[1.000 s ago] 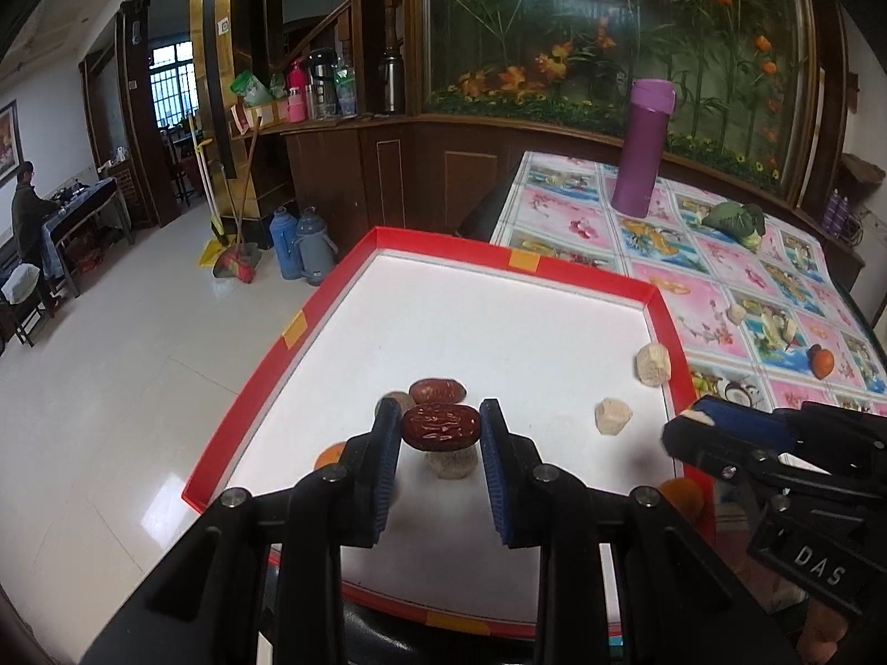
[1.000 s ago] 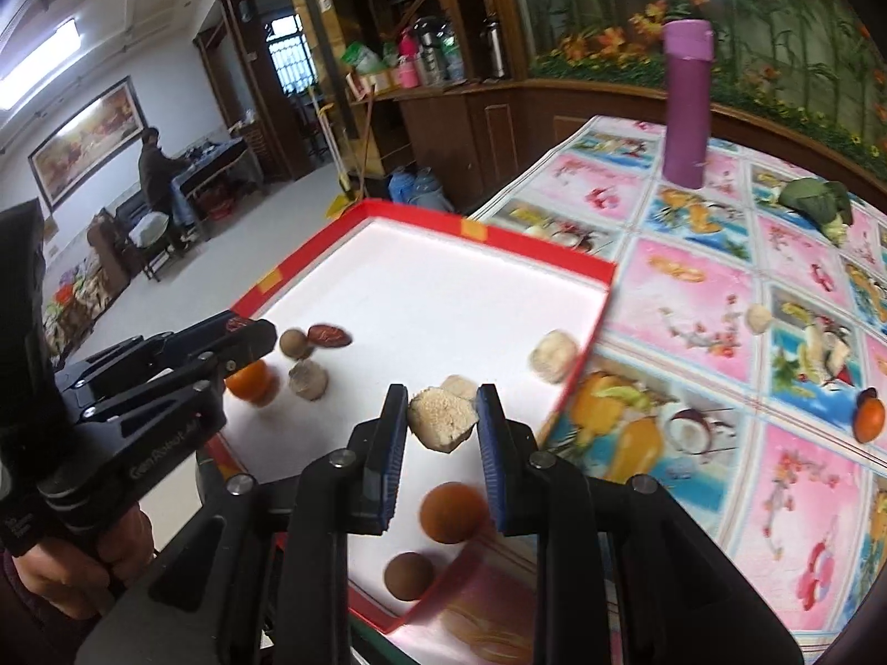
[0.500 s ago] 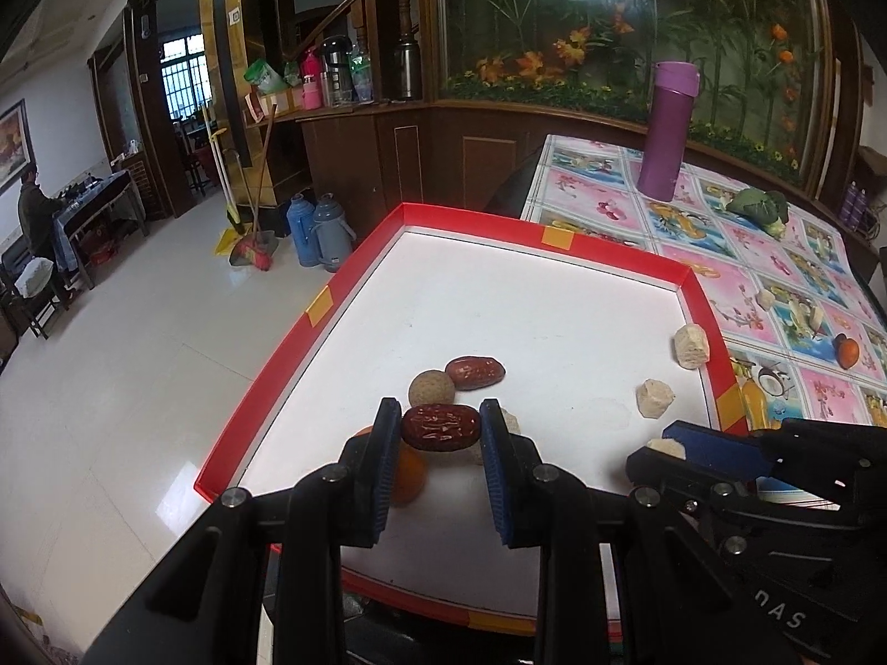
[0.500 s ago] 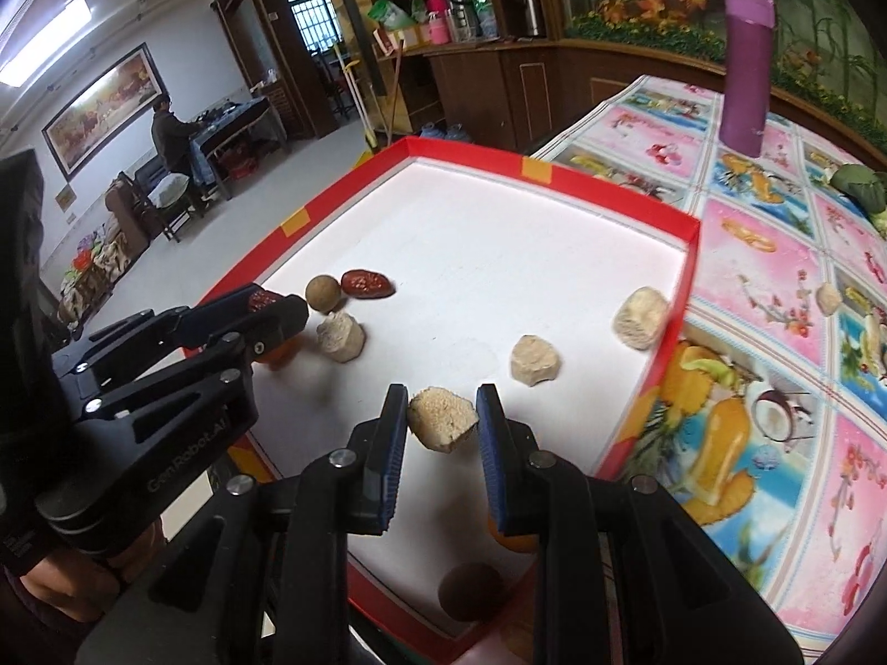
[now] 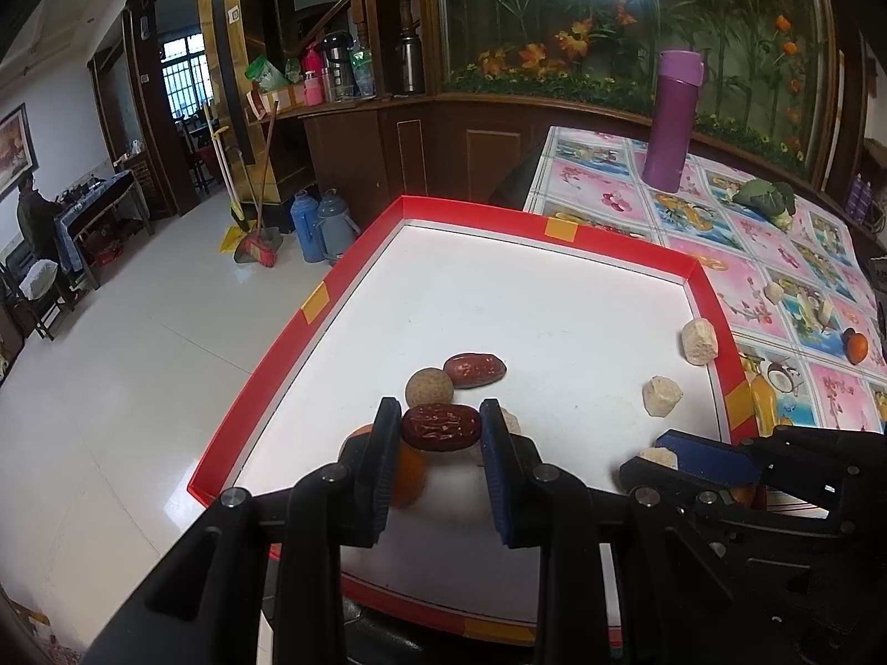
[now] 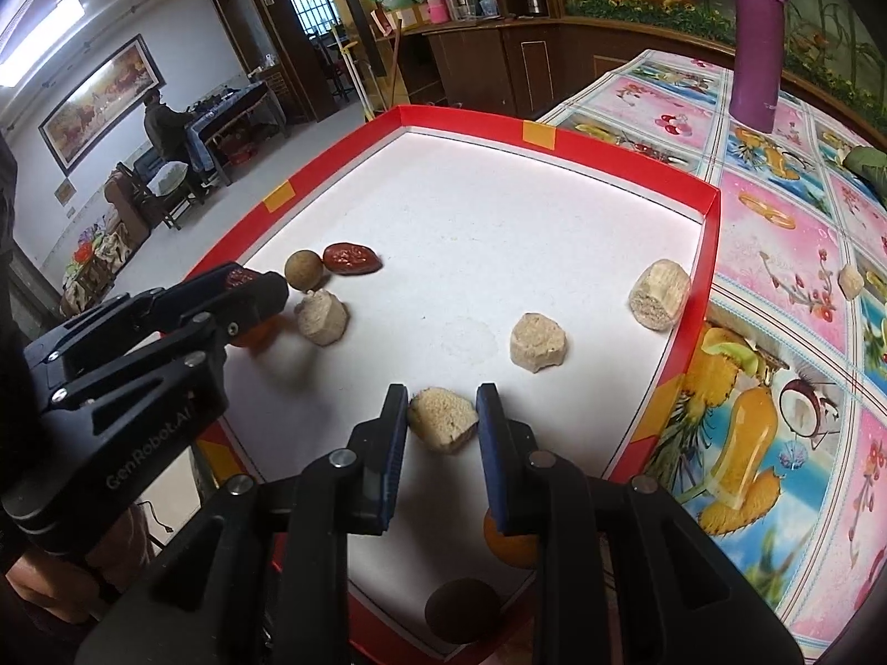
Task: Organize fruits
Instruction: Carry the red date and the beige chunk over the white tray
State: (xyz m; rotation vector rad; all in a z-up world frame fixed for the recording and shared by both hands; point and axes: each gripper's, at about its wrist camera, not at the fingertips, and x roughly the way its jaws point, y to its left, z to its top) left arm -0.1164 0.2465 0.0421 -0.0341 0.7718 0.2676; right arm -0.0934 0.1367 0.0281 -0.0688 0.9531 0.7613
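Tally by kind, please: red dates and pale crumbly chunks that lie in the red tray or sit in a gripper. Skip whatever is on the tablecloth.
Red dates: 2 (held date in the left gripper, loose date on the tray)
Pale chunks: 4 (held chunk in the right gripper, three loose chunks)
Total: 6

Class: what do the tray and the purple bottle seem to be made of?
Tray: probably cardboard, with a glossy red rim, taped corners and a matte white floor. Purple bottle: smooth, slightly shiny plastic or coated metal; the look leaves it open.
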